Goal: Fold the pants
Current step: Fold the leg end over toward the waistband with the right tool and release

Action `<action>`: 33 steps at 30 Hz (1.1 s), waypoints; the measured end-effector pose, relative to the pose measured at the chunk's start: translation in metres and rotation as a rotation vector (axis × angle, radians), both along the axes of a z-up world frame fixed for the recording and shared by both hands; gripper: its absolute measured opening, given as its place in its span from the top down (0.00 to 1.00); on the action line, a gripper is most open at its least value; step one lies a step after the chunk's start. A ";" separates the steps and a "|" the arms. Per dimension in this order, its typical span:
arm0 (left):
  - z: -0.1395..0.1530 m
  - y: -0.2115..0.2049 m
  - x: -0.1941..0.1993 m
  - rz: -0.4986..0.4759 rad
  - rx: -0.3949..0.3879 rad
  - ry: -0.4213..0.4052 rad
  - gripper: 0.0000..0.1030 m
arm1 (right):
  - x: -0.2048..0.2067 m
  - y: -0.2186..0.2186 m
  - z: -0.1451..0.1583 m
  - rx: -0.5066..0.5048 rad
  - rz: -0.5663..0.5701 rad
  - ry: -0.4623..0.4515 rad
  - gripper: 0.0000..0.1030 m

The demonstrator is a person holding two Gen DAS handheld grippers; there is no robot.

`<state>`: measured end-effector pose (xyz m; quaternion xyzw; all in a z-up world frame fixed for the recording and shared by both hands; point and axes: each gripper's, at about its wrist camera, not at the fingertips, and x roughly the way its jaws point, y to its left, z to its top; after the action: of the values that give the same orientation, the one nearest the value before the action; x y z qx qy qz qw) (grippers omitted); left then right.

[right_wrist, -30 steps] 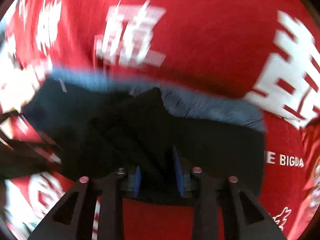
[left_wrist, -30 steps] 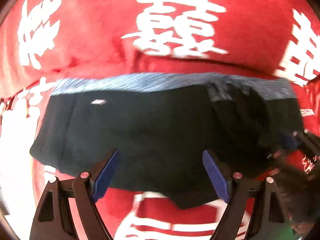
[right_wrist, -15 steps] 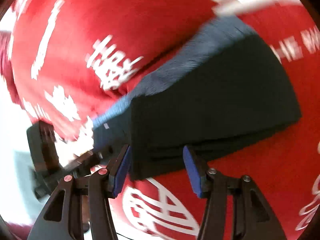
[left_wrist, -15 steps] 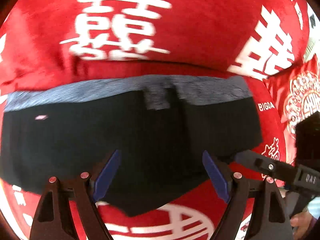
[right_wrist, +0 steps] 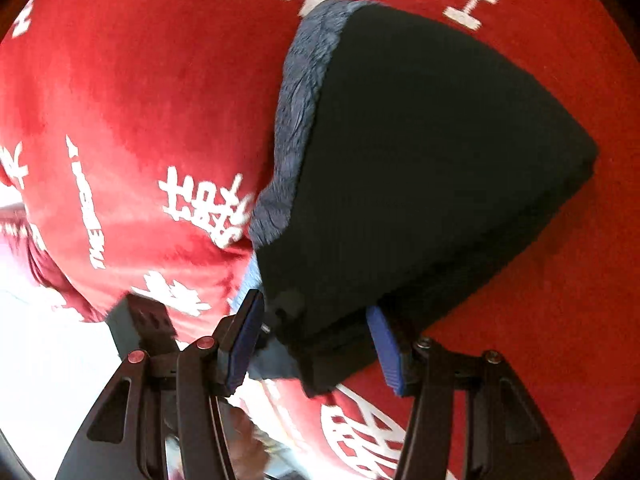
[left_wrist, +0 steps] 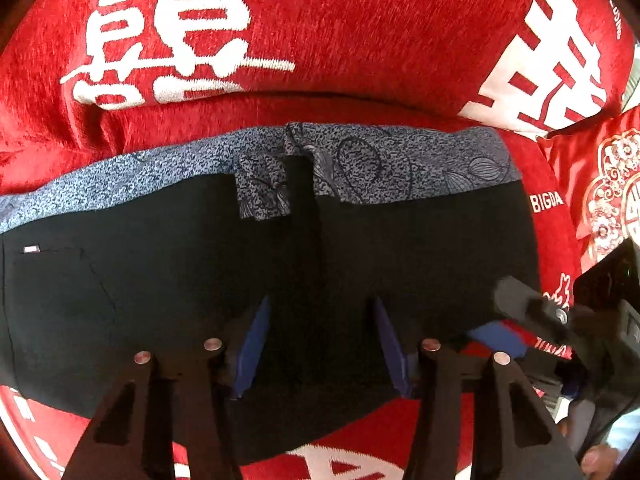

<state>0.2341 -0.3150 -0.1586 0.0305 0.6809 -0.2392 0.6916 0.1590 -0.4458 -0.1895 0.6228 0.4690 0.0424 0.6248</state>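
- The pants [left_wrist: 168,292] lay folded on the red cover [left_wrist: 360,40] with its white characters, the grey patterned waistband [left_wrist: 400,160] along the far edge and the black cloth nearest me.
- My left gripper [left_wrist: 320,344] stood with its jaws apart, one blue pad on each side of the middle of the near edge; I could not tell whether they touched the cloth.
- My right gripper [right_wrist: 312,344] was also spread, straddling the near corner of the stacked layers [right_wrist: 420,168], with nothing pinched as far as I could see.
- I judged the fabric soft and light, limp enough to sag and slide once lifted, with no stiffness to hold a crease by itself.
- I reckoned the layered edge thick, so a bite there would need to gather every layer or the lower ones would be left behind.
- The waistband looked the firmest part, and I took it for the surest hold; the plain black middle seemed likely to bunch.
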 end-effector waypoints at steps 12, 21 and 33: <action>0.004 0.026 -0.036 0.049 0.091 -0.085 0.45 | 0.019 0.037 0.015 -0.270 0.330 0.065 0.95; 0.043 0.031 -0.029 0.091 0.136 -0.190 0.33 | 0.025 0.027 0.068 -0.412 0.527 -0.038 0.41; -0.009 -0.035 0.009 0.069 0.204 -0.160 0.33 | 0.111 -0.038 0.039 -0.651 0.514 0.043 0.73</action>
<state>0.2435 -0.3503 -0.1678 0.0963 0.6451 -0.1418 0.7446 0.2702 -0.4838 -0.1505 0.2561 0.6111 0.0335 0.7482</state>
